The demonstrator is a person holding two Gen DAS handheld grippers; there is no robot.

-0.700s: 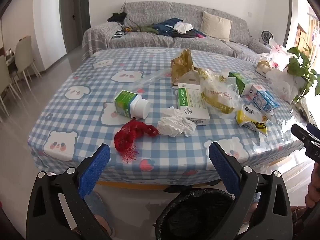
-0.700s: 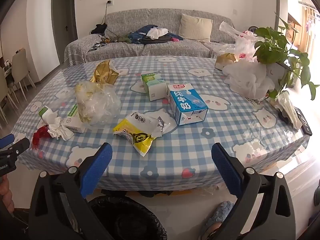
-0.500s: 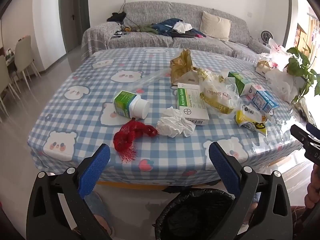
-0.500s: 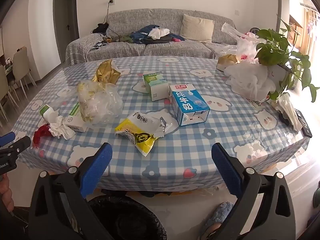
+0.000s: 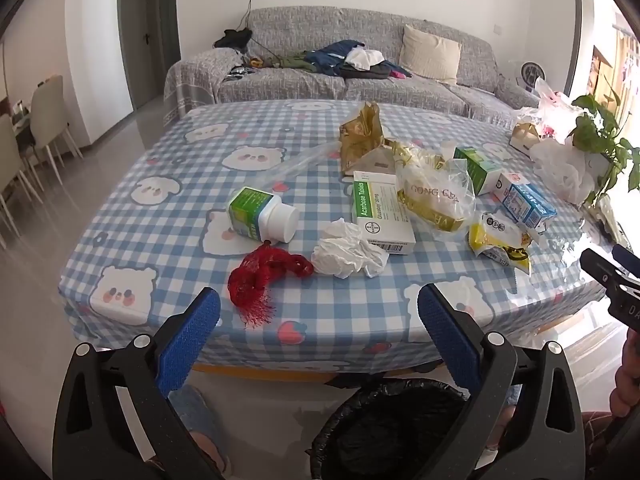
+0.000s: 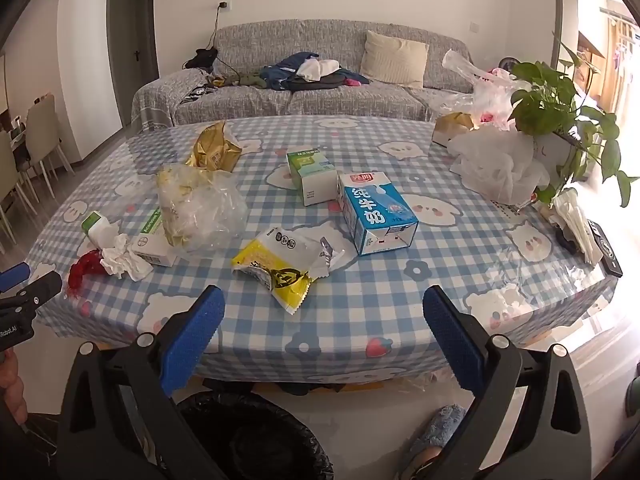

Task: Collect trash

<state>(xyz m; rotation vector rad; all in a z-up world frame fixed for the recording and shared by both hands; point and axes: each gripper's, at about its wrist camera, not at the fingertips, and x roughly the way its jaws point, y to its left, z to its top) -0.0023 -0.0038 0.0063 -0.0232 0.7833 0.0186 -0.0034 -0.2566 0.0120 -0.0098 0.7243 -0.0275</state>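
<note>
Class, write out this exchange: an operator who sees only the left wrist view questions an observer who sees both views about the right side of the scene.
Operator: Is the right gripper open? I see only its tip.
Observer: Yes, open, with nothing between its jaws.
Operator: What lies near the plant, at the edge of the table?
Observer: A flat black device beside folded white papers.

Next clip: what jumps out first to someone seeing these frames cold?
Litter covers the blue checked bear tablecloth: a red mesh net and crumpled tissue near the front edge, a blue milk carton further right. A black-lined trash bin waits below the table edge.
</note>
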